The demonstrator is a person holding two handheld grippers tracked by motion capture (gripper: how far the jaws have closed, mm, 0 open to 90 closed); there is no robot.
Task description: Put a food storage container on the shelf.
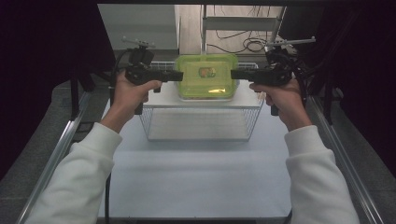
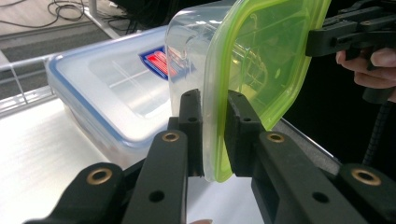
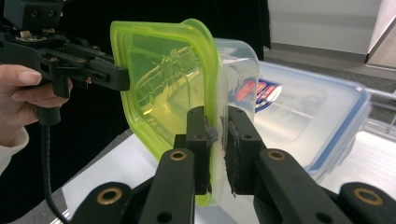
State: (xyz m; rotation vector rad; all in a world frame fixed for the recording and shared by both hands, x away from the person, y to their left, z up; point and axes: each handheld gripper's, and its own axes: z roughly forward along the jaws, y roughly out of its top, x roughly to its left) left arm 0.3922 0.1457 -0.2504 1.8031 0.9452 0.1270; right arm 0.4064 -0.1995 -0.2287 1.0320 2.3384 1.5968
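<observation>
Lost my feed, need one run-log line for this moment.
left gripper: shut on green-lidded container | right gripper: shut on its opposite edge | container: above white shelf | behind: blue-lidded box

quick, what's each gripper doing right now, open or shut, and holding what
Left gripper: shut on the rim of the clear plastic container with the green lid.
Right gripper: shut on the opposite rim of the same container.

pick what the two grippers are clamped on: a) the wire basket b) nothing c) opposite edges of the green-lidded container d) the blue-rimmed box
c: the left gripper and the right gripper each pinch the rim of the green-lidded container, one at each end; the blue-rimmed box sits apart behind it.
</observation>
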